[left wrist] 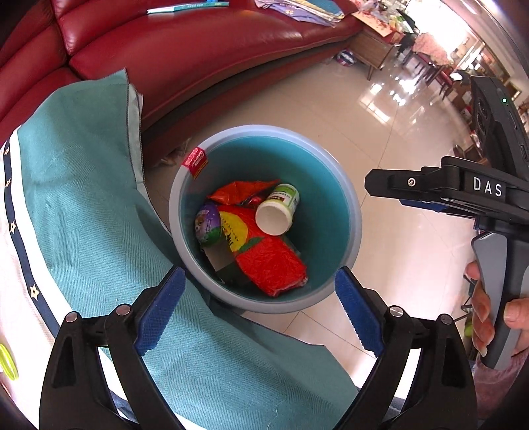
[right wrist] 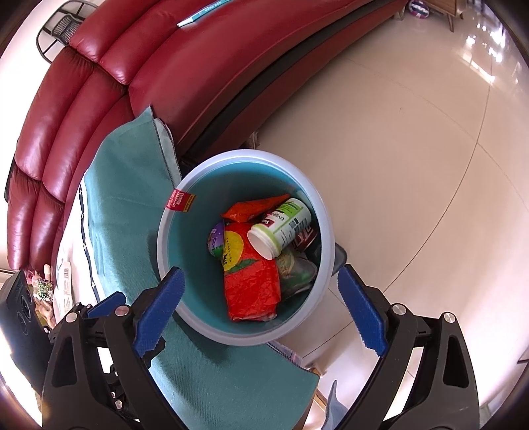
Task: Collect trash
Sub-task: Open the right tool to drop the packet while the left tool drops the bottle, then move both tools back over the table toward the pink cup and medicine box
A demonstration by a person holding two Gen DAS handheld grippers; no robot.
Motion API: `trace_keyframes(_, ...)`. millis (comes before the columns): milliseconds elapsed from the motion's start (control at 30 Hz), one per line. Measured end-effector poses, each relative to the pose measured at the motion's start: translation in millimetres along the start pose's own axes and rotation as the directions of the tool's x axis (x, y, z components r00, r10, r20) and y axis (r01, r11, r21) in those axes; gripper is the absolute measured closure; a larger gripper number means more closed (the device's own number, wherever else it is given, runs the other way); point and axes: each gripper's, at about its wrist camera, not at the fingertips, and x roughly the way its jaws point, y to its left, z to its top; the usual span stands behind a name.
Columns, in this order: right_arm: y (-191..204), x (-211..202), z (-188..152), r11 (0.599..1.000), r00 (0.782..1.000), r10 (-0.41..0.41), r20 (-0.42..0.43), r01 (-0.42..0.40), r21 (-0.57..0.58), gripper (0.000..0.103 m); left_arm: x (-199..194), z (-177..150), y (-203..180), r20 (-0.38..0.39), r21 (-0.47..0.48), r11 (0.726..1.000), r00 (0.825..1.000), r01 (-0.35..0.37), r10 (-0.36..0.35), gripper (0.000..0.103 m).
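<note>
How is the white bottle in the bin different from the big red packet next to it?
The white bottle is a rigid cylinder; the red packet is a flat, crinkled bag. The bottle is white with a green label, the packet bright red with a yellow patch. The bottle lies tilted on other trash, its flat white end toward the camera; the packet lies lower and flatter. Both are inside the teal bin.

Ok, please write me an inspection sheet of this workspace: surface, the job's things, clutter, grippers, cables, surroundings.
Surface: glossy tiled floor; teal cloth beside the bin.
Job's things: round bin holds a white bottle, a red-orange packet, an orange wrapper and a purple egg-shaped pack; a red tag hangs on its rim.
Clutter: papers on the sofa.
Grippers: left gripper open, nothing between; right gripper open, nothing between.
Cables: nothing seen.
Surroundings: red leather sofa, furniture far behind.
</note>
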Motion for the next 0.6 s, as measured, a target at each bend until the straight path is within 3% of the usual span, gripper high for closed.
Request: trace_keyframes(600,47,-23,-30,0.995,0.999,-0.050,0.012,0.051,-0.083,0.013,-44,-30,25,0.081,-0.046,0.999,0.997,0.006,-0.002,0.011)
